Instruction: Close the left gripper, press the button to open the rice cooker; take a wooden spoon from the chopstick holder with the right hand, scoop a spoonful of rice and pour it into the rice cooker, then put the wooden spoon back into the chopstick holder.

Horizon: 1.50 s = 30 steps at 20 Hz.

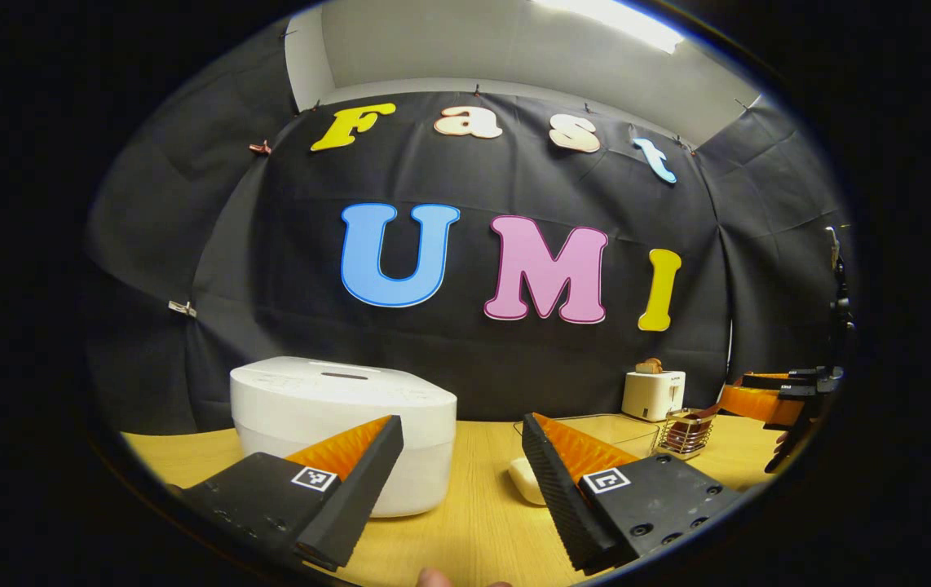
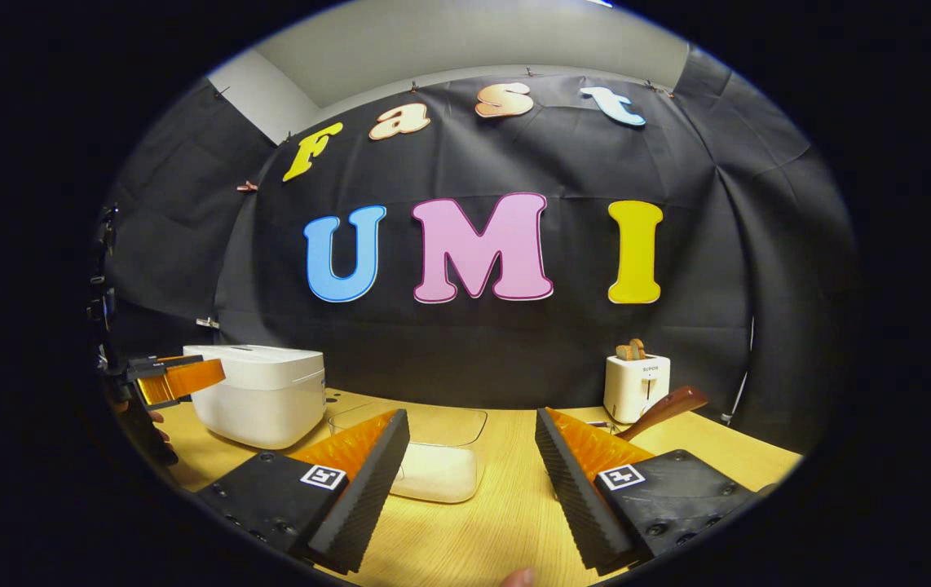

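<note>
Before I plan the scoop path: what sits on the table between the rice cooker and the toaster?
In the right gripper view, a clear container of rice sits between the rice cooker and the toaster.

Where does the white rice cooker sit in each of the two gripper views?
Left gripper view: the rice cooker sits lower left, lid down, partly behind that gripper's left finger.
Right gripper view: it stands far left, beside the other gripper.
Shared landmark: the white toaster at the table's back right.
</note>
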Available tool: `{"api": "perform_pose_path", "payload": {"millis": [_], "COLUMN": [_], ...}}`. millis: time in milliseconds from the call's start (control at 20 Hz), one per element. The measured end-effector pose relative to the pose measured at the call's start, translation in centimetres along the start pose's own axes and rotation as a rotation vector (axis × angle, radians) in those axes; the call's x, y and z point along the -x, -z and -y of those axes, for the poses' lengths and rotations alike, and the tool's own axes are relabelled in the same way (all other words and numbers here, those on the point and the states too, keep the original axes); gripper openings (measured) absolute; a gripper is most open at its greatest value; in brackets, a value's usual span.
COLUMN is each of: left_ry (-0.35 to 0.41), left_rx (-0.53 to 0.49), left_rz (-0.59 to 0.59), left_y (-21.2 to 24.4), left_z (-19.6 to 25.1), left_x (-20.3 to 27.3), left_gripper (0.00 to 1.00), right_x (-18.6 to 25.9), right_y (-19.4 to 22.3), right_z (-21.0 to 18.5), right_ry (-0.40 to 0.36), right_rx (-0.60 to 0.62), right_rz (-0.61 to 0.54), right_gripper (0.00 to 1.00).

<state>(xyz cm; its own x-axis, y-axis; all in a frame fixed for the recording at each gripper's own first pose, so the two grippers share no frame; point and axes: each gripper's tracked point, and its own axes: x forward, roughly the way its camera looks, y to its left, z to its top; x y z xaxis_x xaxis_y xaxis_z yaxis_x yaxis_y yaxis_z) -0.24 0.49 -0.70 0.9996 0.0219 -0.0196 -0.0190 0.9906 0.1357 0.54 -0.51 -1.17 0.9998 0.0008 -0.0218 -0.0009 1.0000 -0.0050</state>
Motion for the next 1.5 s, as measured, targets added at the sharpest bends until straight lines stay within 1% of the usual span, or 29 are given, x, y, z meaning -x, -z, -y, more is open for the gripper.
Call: {"api": "perform_pose_path", "payload": {"millis": [150, 250, 300, 350, 400, 450, 550, 600, 700, 750, 800, 1000, 1150, 1300, 1400, 1500], "left_ry": [-0.021, -0.029, -0.039, -0.046, -0.049, -0.056, -0.080, -0.077, -0.039, -0.015, -0.006, -0.004, 0.002, -0.033, -0.068, -0.079], "left_rx": [-0.054, -0.074, -0.077, -0.082, -0.086, -0.082, -0.054, -0.042, -0.030, -0.022, -0.015, 0.015, 0.004, 0.016, 0.008, 0.006], "left_rz": [0.016, 0.031, 0.037, 0.039, 0.037, 0.041, 0.049, 0.040, -0.001, -0.036, -0.068, -0.206, -0.360, -0.503, -0.559, -0.594], "left_y": [-1.2, -2.7, -3.6, -4.6, -5.6, -6.4, -8.0, -8.4, -8.8, -8.8, -8.7, -8.2, -5.7, -2.6, -0.9, 0.0], "left_z": [-1.0, -2.0, -2.7, -3.5, -4.1, -4.7, -6.4, -6.7, -6.7, -6.7, -7.0, -8.7, -9.6, -10.9, -12.1, -12.2], "left_x": [0.2, 0.0, -0.3, -0.5, -0.9, -1.3, -2.2, -2.9, -4.1, -4.8, -5.6, -8.9, -10.5, -11.7, -12.0, -12.3], "left_gripper": [0.94, 0.92, 0.82, 0.74, 0.62, 0.57, 0.24, 0.08, 0.05, 0.05, 0.05, 0.05, 0.05, 0.05, 0.05, 0.05], "right_x": [-0.3, -0.5, -0.5, -0.7, -0.7, -0.7, -0.7, -0.7, -0.7, -0.8, -0.6, -0.6, -0.7, -0.7, -0.7, -0.7], "right_y": [0.0, -0.2, -0.3, -0.4, -0.7, -0.9, -1.1, -1.1, -0.8, -0.6, -0.5, -0.2, -0.4, -0.6, -0.6, -0.7], "right_z": [-0.5, -0.6, -0.6, -0.8, -0.6, -0.9, -0.8, -0.6, -0.7, -0.8, -0.6, -0.3, 0.0, 0.6, 0.9, 1.1], "right_ry": [-0.008, -0.017, -0.021, -0.025, -0.029, -0.033, -0.035, -0.036, -0.040, -0.041, -0.041, -0.039, -0.031, -0.021, -0.015, -0.009], "right_rx": [0.006, 0.013, 0.017, 0.019, 0.022, 0.028, 0.038, 0.039, 0.037, 0.037, 0.037, 0.041, 0.038, 0.041, 0.040, 0.043], "right_rz": [-0.001, 0.000, 0.001, 0.003, 0.007, 0.013, 0.025, 0.028, 0.025, 0.022, 0.021, 0.021, 0.027, 0.032, 0.033, 0.035], "right_gripper": [0.96, 0.96, 0.96, 0.96, 0.96, 0.96, 0.96, 0.96, 0.96, 0.96, 0.96, 0.96, 0.96, 0.96, 0.96, 0.96]}}
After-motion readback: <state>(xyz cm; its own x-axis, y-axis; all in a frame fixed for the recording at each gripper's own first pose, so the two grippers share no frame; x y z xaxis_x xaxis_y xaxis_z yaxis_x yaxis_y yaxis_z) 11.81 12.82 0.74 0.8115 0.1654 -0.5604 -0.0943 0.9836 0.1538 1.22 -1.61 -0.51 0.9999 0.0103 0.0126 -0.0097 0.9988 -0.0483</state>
